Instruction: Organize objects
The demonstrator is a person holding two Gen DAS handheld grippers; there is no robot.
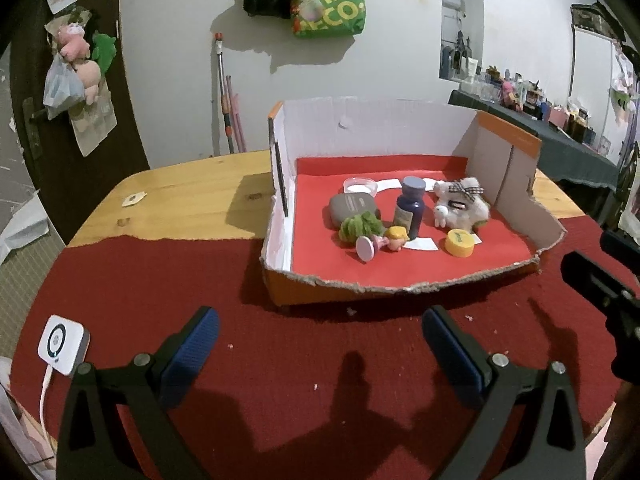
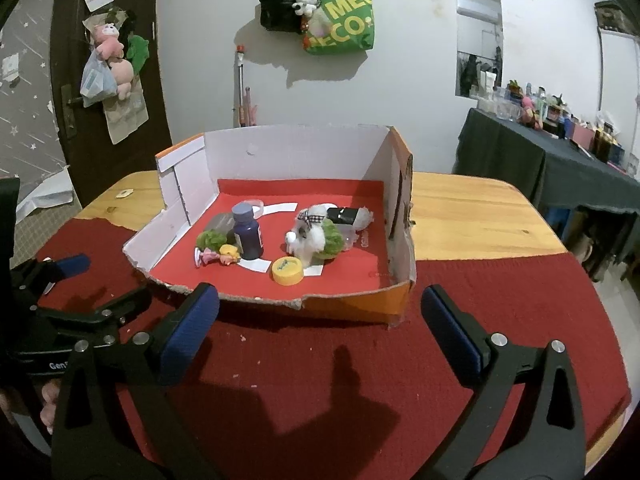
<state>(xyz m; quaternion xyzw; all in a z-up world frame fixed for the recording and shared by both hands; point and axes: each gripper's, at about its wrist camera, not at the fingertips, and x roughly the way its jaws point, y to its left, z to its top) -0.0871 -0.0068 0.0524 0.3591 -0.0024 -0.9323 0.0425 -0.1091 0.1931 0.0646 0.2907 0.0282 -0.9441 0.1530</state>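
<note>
Much of the clutter inside the torn cardboard box (image 1: 404, 132) with the red paper floor was hard to read: the grey rounded case (image 1: 352, 210) sat half hidden behind the green fuzzy pom-pom (image 1: 360, 226), a black object (image 2: 346, 215) lay partly behind the white plush toy with a checked bow (image 2: 310, 232), and small clear plastic pieces beside it could not be identified. The dark blue bottle (image 1: 410, 206) stood upright near the box's middle, cap up. The small doll figure with yellow hair (image 1: 384, 242) lay on its side in front of the bottle, its long axis across the box, round base toward the box's left wall. The yellow round lid (image 1: 460, 243) lay flat near the torn front edge. The left gripper (image 1: 320, 344) hovered over the dark red cloth (image 1: 280, 360) short of the box, angled downward, jaws spread wide with nothing between them. The right gripper (image 2: 320, 328) hung likewise before the box's front edge, jaws fully apart and empty. A white square device (image 1: 62, 344) with a cable lay on the cloth at far left.
</note>
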